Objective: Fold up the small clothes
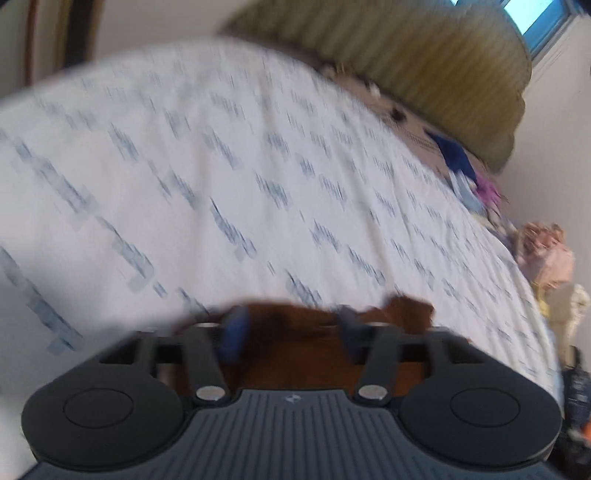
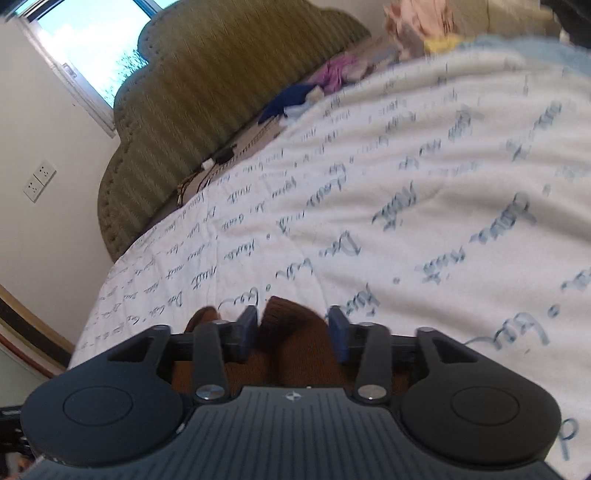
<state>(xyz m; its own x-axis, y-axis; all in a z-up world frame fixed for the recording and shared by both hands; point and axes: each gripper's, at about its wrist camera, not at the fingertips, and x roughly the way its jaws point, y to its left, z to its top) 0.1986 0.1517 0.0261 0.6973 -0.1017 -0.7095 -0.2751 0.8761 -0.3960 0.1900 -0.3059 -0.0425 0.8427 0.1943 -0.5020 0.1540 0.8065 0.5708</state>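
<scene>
Brown knitwear (image 2: 291, 332) lay bunched between the fingers of both grippers as you worked over the bed sheet (image 2: 406, 184), white with blue script, in front of the olive headboard (image 2: 207, 92). Your right gripper (image 2: 291, 334) stood part open, its blue-padded fingers either side of a raised ridge of the knit, and whether they pinched it could not be told. Your left gripper (image 1: 291, 332) was likewise parted around the same brown garment (image 1: 295, 321), a corner of which poked out past its right-hand finger; motion blur hid any contact there. In both wrist views the garment sat directly under and just ahead of the fingers, low against the sheet, so neither hand was clearly the nearer. Its long axis seemed to run across from one gripper to the other, though most of the cloth was hidden beneath the tools. A heap of unfolded clothes (image 2: 417, 22) waited at the far edge of the bed.
</scene>
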